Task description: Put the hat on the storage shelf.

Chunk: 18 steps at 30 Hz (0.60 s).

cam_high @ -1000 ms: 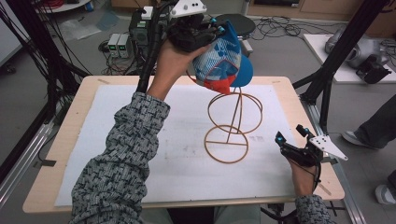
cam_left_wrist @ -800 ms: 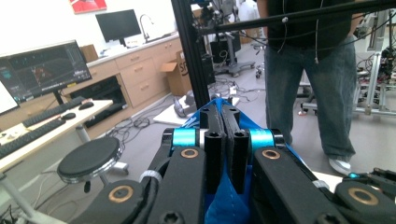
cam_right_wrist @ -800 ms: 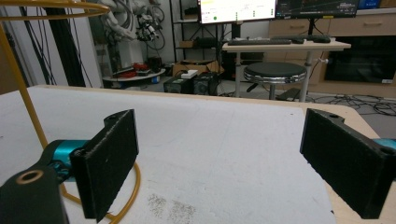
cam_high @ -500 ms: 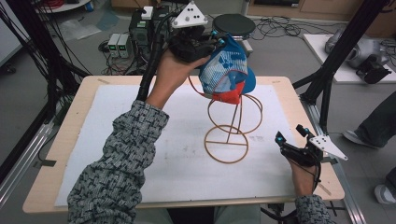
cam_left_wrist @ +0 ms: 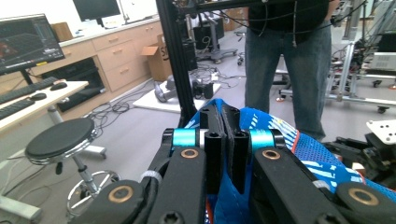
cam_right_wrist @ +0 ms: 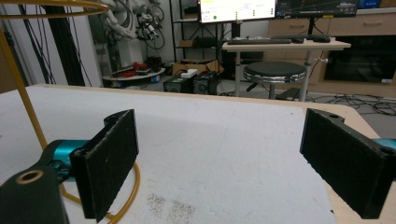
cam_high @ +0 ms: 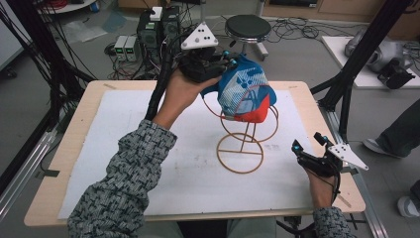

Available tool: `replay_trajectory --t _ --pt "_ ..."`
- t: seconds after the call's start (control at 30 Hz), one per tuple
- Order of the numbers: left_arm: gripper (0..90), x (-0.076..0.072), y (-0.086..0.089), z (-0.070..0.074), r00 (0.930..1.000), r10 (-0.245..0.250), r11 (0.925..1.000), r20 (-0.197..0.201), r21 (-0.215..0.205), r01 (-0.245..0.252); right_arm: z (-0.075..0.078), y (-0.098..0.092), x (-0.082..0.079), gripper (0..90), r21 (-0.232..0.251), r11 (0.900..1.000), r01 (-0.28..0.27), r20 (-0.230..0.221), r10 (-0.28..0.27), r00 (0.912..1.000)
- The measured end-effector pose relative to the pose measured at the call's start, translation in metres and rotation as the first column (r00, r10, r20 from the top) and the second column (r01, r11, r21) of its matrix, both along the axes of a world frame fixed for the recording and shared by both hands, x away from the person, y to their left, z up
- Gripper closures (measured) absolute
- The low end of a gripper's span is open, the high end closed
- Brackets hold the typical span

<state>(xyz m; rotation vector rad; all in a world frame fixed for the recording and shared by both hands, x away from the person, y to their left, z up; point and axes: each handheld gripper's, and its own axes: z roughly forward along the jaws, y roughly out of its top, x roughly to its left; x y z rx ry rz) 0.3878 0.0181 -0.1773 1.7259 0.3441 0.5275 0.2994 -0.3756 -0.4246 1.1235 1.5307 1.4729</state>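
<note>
I have the table (cam_high: 79,134) under its white sheet, and near the middle of it the wire stand (cam_high: 241,144): a flat base ring on the sheet, a thin upright rod, and wider rings at the top. On those top rings sits the cap (cam_high: 242,94), blue and white mesh with a red part on its underside, draped over the upper hoop and tilted toward the far left corner.

My left claw (cam_high: 225,59) is raised above the far side of the table, clenched on the cap's blue fabric at its far upper edge; in the left gripper view the two black jaws stand pressed together with the cloth (cam_left_wrist: 275,140) bunched between and around them. So the cap hangs down and toward me from that claw, with the stand's rod directly beneath it.

My right claw (cam_high: 309,148) rests low at the near right of the table, released, jaws spread wide, with the base ring (cam_right_wrist: 126,196) just beside its left jaw.

The left claw is the one on the cap. I judge any seating or lifting move runs along the vertical rod, with the right claw well placed to steady the base.
</note>
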Motion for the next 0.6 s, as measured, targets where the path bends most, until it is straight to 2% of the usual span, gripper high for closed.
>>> replay_trajectory --t 0.07,0.27,0.37,0.5,0.6 --pt "88.3 -0.003 -0.001 -0.007 0.9998 -0.02 0.9998 -0.009 -0.006 0.02 0.0 0.0 0.0 10.7 0.002 1.0 0.001 0.002 -0.001 1.0" --pt "88.3 -0.01 -0.005 -0.022 0.9993 -0.035 0.9994 -0.015 0.007 0.035 0.0 0.0 0.0 10.7 -0.001 1.0 0.001 0.0 -0.001 1.0" --pt "88.3 -0.012 -0.006 -0.034 0.9989 -0.041 0.9991 -0.023 -0.008 0.041 0.0 0.0 0.0 10.7 -0.005 1.0 0.003 0.003 -0.002 1.0" --pt "88.3 -0.013 -0.006 -0.042 0.9987 -0.043 0.999 -0.027 -0.016 0.043 0.0 0.0 0.0 10.8 -0.007 1.0 0.001 -0.002 -0.001 1.0" --pt "88.3 -0.013 -0.005 -0.052 0.9978 -0.048 0.9983 -0.045 -0.035 0.047 0.0 0.0 0.0 10.7 -0.005 1.0 0.001 0.001 -0.001 1.0"
